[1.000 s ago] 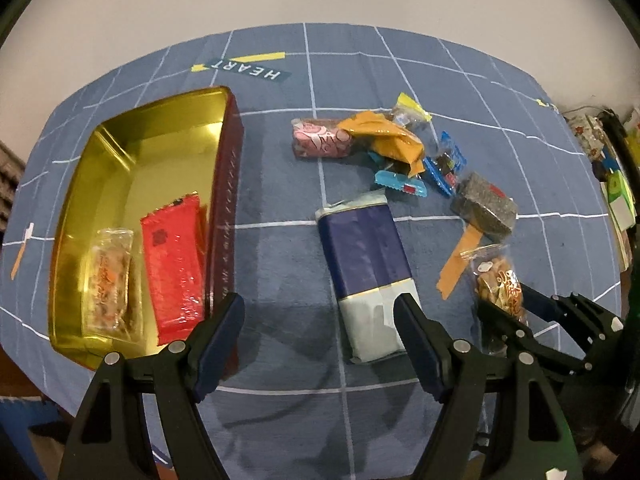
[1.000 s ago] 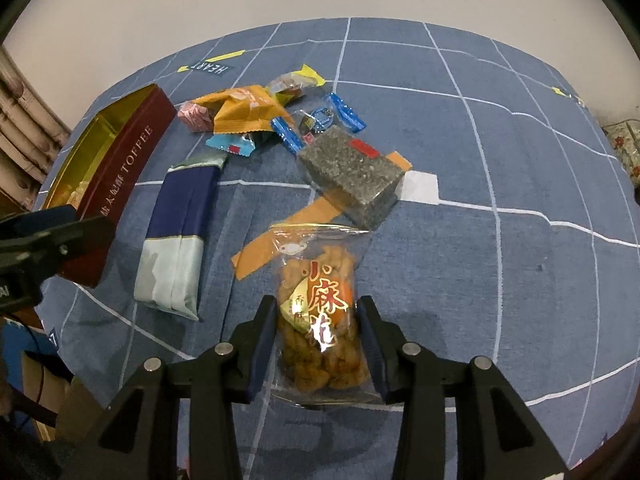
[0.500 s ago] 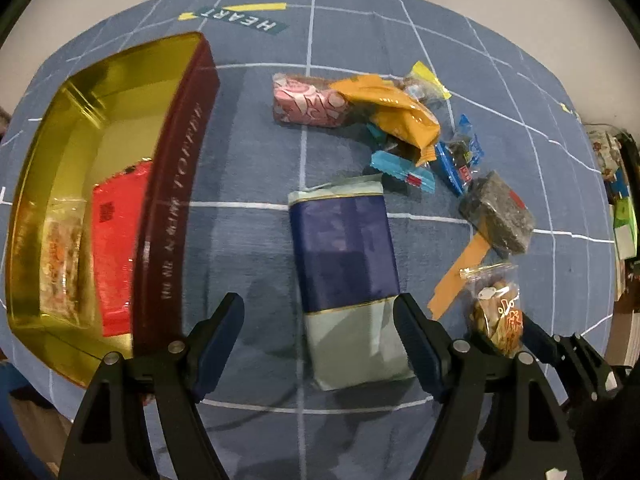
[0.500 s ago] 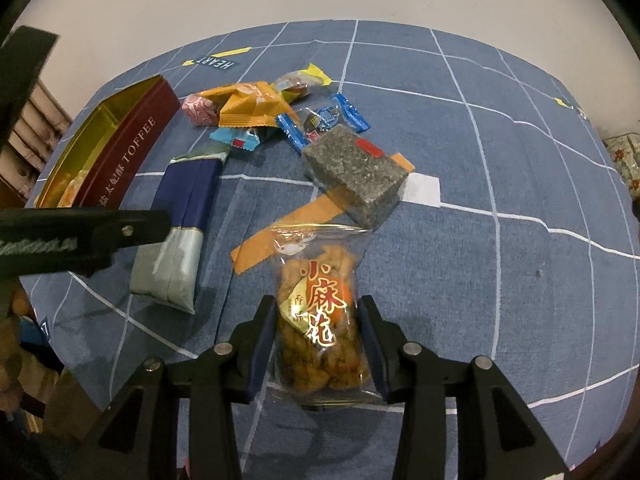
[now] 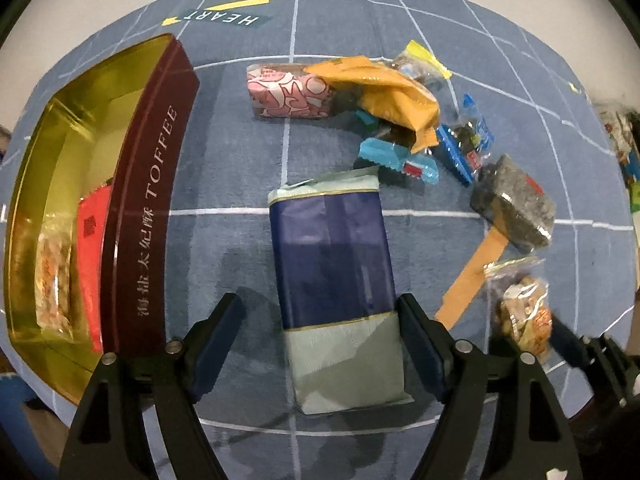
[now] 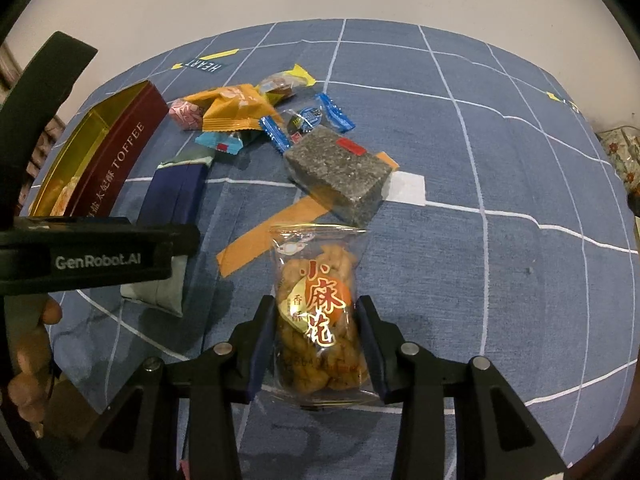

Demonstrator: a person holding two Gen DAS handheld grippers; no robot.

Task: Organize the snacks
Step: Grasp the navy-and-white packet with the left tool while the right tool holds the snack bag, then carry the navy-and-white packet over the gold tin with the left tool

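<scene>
My left gripper point(image 5: 320, 344) is open, its jaws straddling the near end of a navy and pale green packet point(image 5: 336, 284) lying on the blue cloth. The packet also shows in the right wrist view point(image 6: 168, 208). My right gripper point(image 6: 316, 344) is shut on a clear bag of fried twists point(image 6: 316, 308), also seen in the left wrist view point(image 5: 524, 316). The open gold toffee tin point(image 5: 148, 200) stands at the left and holds a red packet point(image 5: 94, 264) and a clear snack bag point(image 5: 52, 276).
A pile of snacks lies beyond: a pink packet point(image 5: 288, 92), an orange packet point(image 5: 392, 96), blue candies point(image 5: 464, 148), a grey speckled block point(image 5: 516, 208). Orange tape strips point(image 6: 276, 232) and a white patch point(image 6: 408, 188) mark the cloth. The left gripper body point(image 6: 92, 252) fills the right view's left side.
My left gripper has moved forward and right, down over the navy packet, so its jaws now straddle it. The right gripper still holds the fried twist bag in place.
</scene>
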